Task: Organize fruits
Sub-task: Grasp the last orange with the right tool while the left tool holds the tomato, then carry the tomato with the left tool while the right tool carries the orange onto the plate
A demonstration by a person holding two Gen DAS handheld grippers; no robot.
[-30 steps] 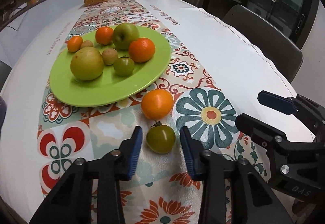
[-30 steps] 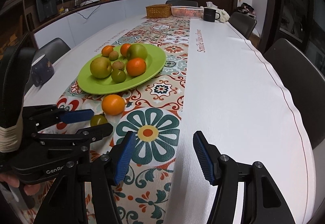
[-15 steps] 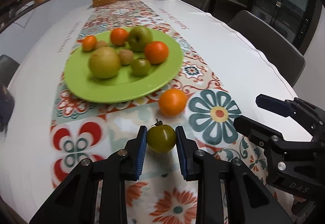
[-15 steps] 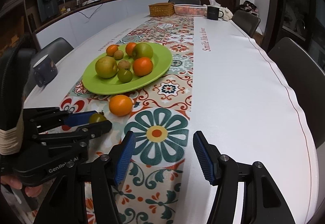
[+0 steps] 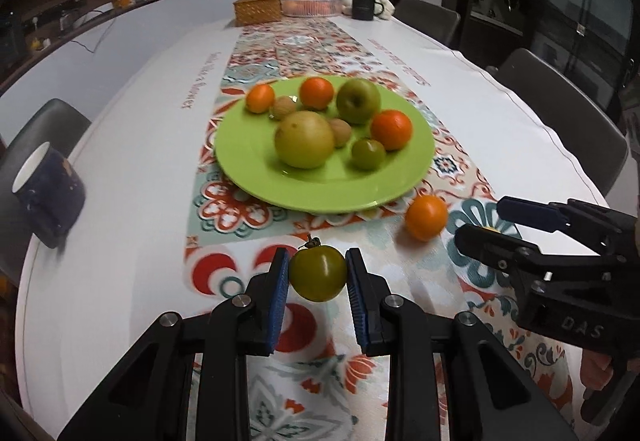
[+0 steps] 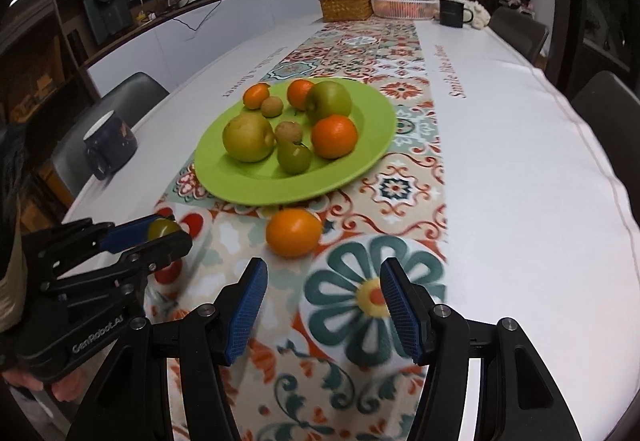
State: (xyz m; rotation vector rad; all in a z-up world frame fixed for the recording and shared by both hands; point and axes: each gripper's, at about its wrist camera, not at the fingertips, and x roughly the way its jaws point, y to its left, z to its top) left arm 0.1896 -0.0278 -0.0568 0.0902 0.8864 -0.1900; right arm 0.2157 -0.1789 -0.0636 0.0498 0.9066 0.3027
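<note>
Now, far on the left, a dark blue mug [image 5: 48,197] sits by the edge of the white surface [image 5: 120,113] with its flowery tile-pattern runner [image 5: 256,209]. The left tongs [image 5: 318,277] are clamped on a small round green tomato with a dry stem [image 5: 318,273], one blue pad touching each side. Whether it rests on the cloth or is just off it, I cannot tell.

Behind it is the big round lime-green plate [image 5: 324,197]. On the plate are oranges, a green apple, a yellow-green pear, two little brown fruits and another small green tomato.

To the right, a loose round orange [image 5: 426,217] lies on the runner, just beside the plate rim. The right tongs [image 6: 322,313] are wide apart with nothing between them, and the orange is a little way in front of them.

The step now looks like carrying the green tomato to the plate. The next move calls for a soft, steady squeeze so it does not slip or squash, then setting it on the bare front part of the plate. After that, the loose orange likely needs picking up too.
</note>
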